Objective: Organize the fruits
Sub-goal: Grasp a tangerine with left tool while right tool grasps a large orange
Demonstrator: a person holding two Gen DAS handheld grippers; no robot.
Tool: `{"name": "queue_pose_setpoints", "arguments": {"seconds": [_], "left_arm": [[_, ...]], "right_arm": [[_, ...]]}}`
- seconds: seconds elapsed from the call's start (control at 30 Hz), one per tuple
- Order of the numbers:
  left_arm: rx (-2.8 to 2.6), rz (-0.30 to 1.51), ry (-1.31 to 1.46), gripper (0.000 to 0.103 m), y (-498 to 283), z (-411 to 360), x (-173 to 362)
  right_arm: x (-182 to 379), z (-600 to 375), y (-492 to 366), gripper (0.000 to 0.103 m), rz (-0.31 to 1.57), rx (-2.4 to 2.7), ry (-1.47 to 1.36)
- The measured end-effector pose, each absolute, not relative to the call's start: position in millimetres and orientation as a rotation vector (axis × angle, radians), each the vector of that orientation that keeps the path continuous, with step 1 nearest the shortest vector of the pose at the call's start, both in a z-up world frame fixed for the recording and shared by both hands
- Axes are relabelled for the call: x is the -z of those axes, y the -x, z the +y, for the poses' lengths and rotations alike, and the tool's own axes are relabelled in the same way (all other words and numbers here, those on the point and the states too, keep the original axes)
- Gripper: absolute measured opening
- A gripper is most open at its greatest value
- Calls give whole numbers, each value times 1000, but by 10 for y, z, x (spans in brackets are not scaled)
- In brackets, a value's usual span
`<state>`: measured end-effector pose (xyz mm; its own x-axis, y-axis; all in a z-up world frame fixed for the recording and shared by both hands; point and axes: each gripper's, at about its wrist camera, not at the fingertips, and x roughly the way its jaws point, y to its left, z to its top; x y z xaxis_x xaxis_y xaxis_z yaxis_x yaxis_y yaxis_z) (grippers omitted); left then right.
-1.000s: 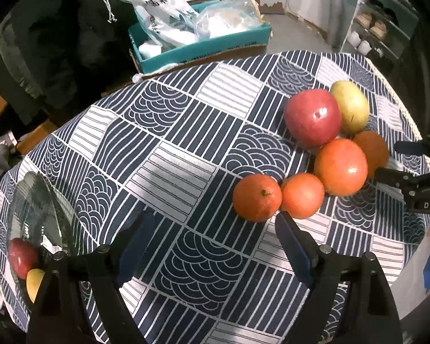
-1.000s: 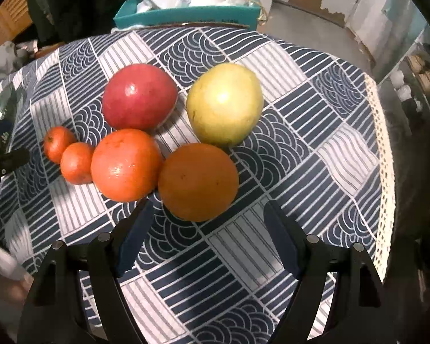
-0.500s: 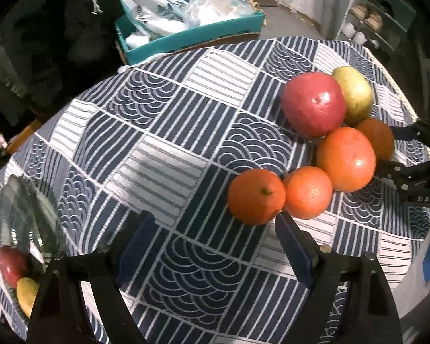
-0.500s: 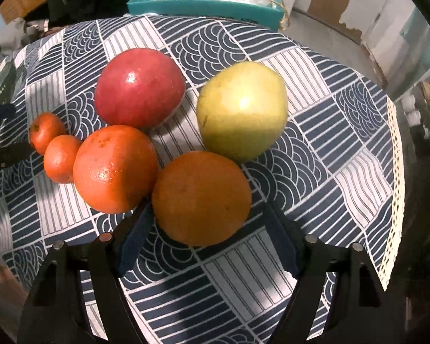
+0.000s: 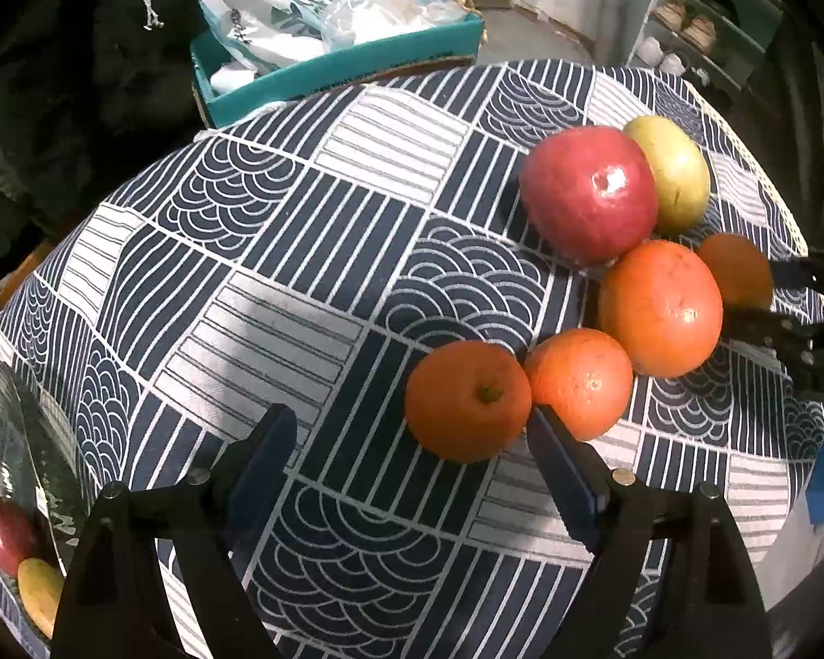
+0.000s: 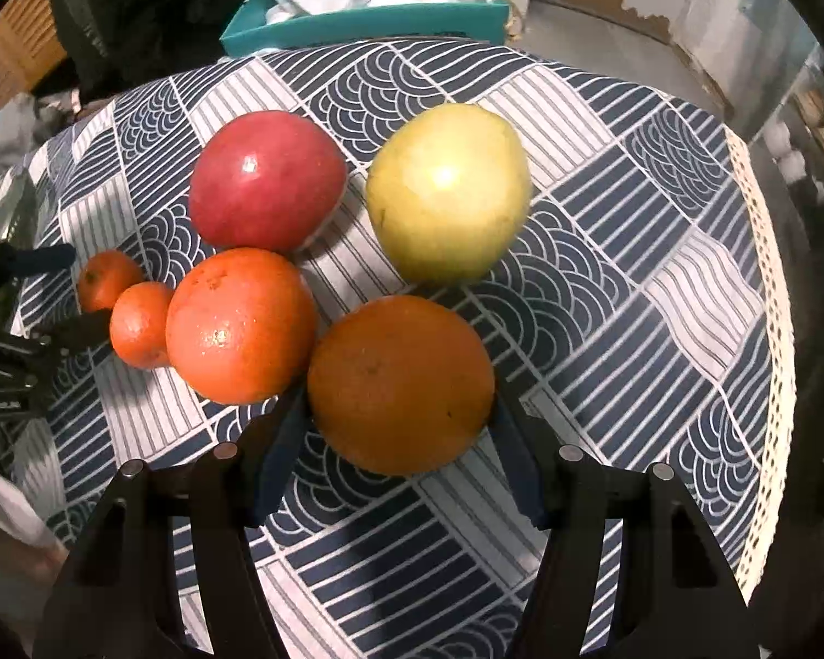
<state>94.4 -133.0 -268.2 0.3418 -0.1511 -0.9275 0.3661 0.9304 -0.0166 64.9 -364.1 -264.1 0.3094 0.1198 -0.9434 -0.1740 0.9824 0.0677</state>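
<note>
Between its pads, right gripper (image 6: 398, 428) has just clamped the orange (image 6: 401, 384).

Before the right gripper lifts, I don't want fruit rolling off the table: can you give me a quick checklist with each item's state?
1. Right gripper shut on the orange: ok, its jaws have just been closing and a pad sits on each side.
2. Orange clear of the pear: ok, a gap shows.
3. Orange clear of the big orange: cannot tell, they look very close.
4. Left gripper out of the way: ok, open, by the small orange.
5. Bowl has room: cannot tell, mostly out of view.
</note>
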Motion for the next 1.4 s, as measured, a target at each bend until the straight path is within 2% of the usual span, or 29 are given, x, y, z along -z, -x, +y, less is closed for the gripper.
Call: {"name": "queue_pose_setpoints", "arguments": {"seconds": [0.1,0.23,0.3,0.37,0.4,0.77,1.4], "left_arm": [[360,1185,-164,83,-978,-1295,2678],[400,1195,-103,73,-991,-1260,2699],[425,1199,-80,65,-984,-1253,2704],[458,1207,-54,49,-981,-1262,2701],[476,1214,-44,46,-977,-1270,2694],[405,1177,-123,44,-842,-1278,2553],[308,1063,-104,44,-601,-1020,1884]], "right_arm": [[2588,-3617,-611,65,1233,-192,37],[2497,-3597,-595,65,1214,-200,24],[2452,-3593,-599,65,1208,-204,14],[2414,-3596,-586,65,1200,-210,3],[2398,-3589,-587,65,1197,-211,-2],[2215,-3460,-610,65,1142,-205,15],[1684,-3085,-505,65,996,-235,63]]}}
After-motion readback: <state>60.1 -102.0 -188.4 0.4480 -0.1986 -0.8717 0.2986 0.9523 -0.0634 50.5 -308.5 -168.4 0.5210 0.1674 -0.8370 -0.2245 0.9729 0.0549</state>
